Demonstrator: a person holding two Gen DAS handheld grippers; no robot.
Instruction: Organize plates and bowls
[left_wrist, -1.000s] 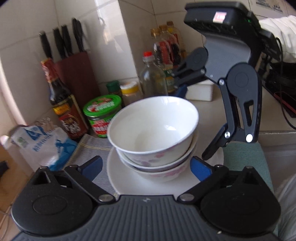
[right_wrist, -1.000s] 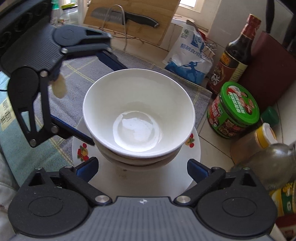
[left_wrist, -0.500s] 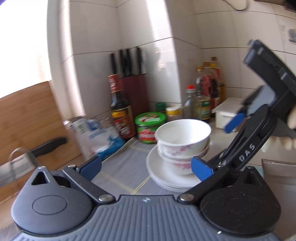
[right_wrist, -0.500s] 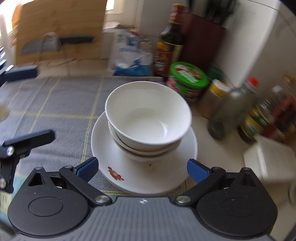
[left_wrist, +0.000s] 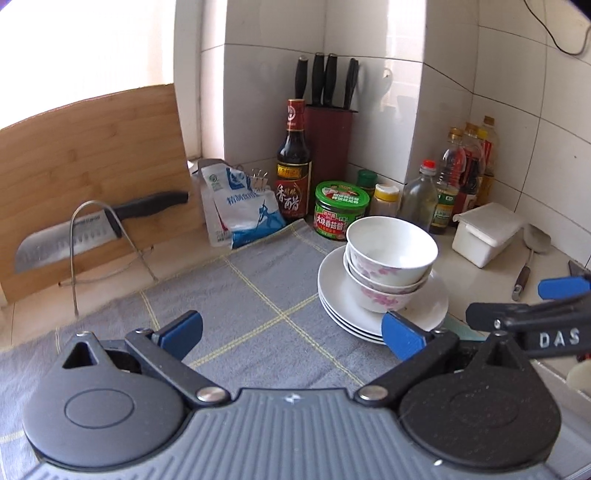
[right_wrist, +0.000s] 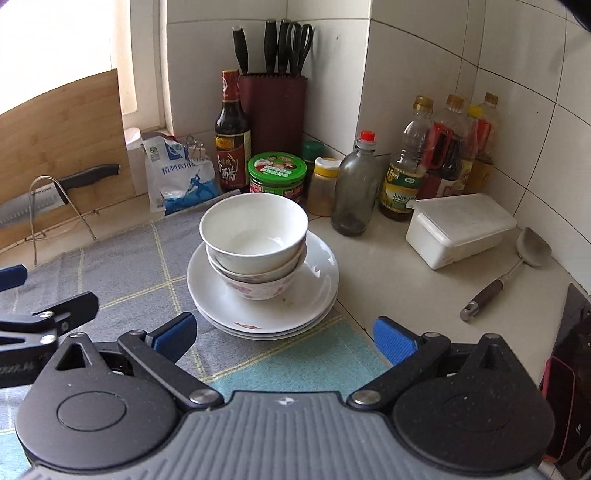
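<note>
Nested white bowls (left_wrist: 389, 258) (right_wrist: 255, 240) with pink flower prints sit on a stack of white plates (left_wrist: 332, 295) (right_wrist: 317, 291), at the edge of a grey checked cloth (left_wrist: 240, 295) (right_wrist: 122, 266). My left gripper (left_wrist: 291, 332) is open and empty, drawn back from the stack, which lies ahead to its right. My right gripper (right_wrist: 282, 338) is open and empty too, with the stack straight ahead and apart from its blue pads (right_wrist: 393, 339). Each gripper shows at the edge of the other's view.
Behind the stack stand a green-lidded jar (left_wrist: 341, 206), a dark vinegar bottle (left_wrist: 293, 166), a knife block (left_wrist: 328, 140), oil bottles (right_wrist: 443, 147) and a salt bag (left_wrist: 240, 206). A white lidded box (right_wrist: 458, 229) and ladle (right_wrist: 517, 266) lie right. A cleaver (left_wrist: 74, 236) rests by the cutting board (left_wrist: 85, 166).
Both grippers have pulled back and up from the stack, which they flanked closely a second ago. The bowls and plates stay in place on the cloth.
</note>
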